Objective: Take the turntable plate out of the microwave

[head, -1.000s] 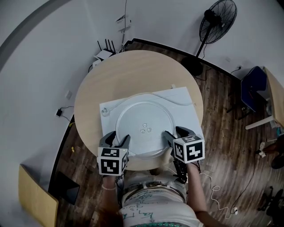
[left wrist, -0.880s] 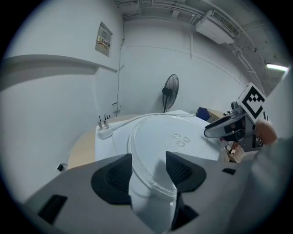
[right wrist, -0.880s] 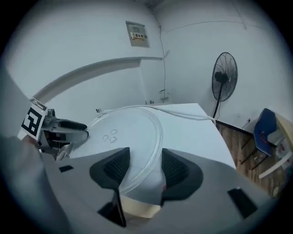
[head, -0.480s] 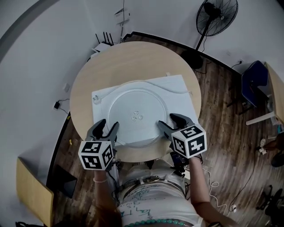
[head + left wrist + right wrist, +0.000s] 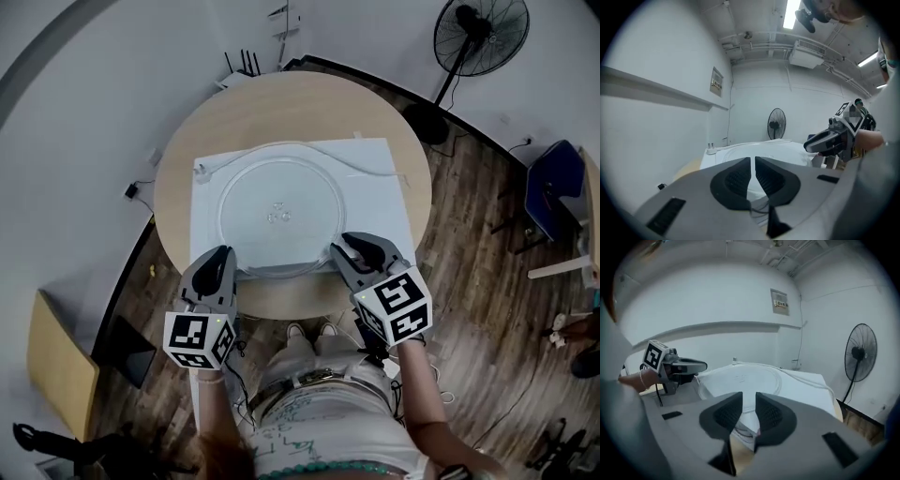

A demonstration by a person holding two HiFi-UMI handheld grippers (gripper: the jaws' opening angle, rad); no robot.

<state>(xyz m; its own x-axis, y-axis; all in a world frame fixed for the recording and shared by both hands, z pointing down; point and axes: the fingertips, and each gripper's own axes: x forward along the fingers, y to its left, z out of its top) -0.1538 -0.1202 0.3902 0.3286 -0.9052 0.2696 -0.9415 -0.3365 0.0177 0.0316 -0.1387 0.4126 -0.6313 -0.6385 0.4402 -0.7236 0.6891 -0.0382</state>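
Clear round glass turntable plate [image 5: 277,217]: laid flat on a white rectangular slab [image 5: 380,183] atop a round pale wooden table [image 5: 309,103], just ahead of both claws.

Its full outline is given only in the head view. The gaps between the pads are given only in the gripper views.

Left gripper [image 5: 220,255]: jaws just closed to a hairline slit [image 5: 753,161]. Nothing is seen between them, and the plate's near rim lies just beyond.

Right gripper [image 5: 349,246]: jaws have just been closing and are narrow but still parted [image 5: 749,397]. No pad is seen pressing on the plate, whose rim lies just beyond the tips.
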